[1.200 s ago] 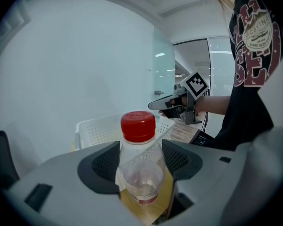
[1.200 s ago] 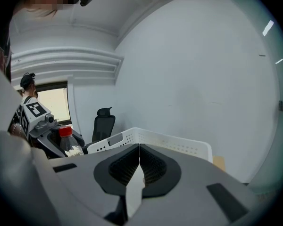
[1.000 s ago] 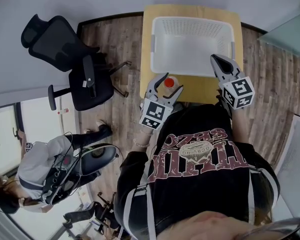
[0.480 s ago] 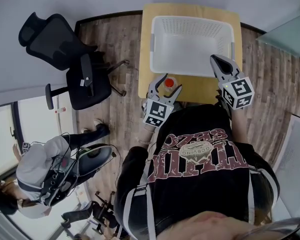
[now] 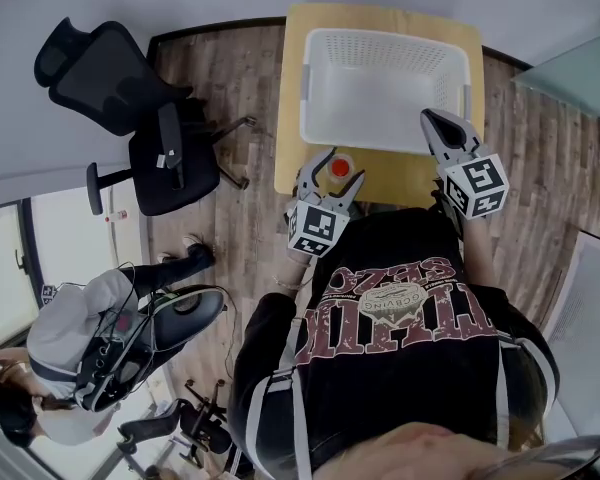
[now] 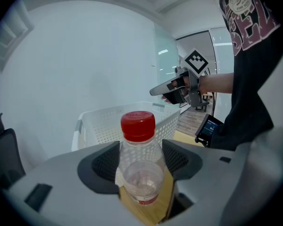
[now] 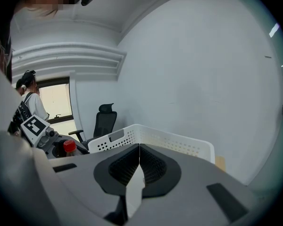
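Our left gripper (image 5: 330, 171) clamps the red-capped bottle (image 6: 138, 147) between its jaws, just off the near left corner of the white basket (image 5: 380, 88); our right gripper (image 5: 430, 118), jaws pressed together and empty, hovers at the basket's near right corner

Bright, even indoor light; fisheye edges dark and warped.

Bottle (image 6: 137, 160) between the jaws of my left gripper (image 5: 336, 169), basket (image 5: 309, 80) on the table (image 5: 412, 179) just ahead of it, my right gripper (image 5: 432, 120) to its right at the basket's near corner, office chair (image 5: 130, 98) off to its left.
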The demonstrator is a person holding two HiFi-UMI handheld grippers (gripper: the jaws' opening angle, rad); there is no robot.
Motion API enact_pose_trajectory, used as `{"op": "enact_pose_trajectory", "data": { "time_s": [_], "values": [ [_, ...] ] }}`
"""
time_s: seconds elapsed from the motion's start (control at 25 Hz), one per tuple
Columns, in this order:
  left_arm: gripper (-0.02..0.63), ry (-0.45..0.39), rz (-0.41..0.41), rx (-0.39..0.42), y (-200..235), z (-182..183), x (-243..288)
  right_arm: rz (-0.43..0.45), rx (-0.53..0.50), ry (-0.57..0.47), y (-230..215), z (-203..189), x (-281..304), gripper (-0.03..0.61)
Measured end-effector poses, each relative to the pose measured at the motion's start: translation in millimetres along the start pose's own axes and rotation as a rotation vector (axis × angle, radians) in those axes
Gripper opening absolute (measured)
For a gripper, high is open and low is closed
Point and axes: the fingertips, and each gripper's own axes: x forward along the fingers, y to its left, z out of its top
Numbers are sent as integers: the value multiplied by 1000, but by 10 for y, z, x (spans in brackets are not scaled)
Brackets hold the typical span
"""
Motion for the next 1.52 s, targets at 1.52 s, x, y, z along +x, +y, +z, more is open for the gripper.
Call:
{"op": "enact_pose_trajectory", "data": {
  "time_s": [1.52],
  "values": [
    [327,-36,-27,16,-148,-441,151,32,-33,36,82,-67,44,18]
  ]
}}
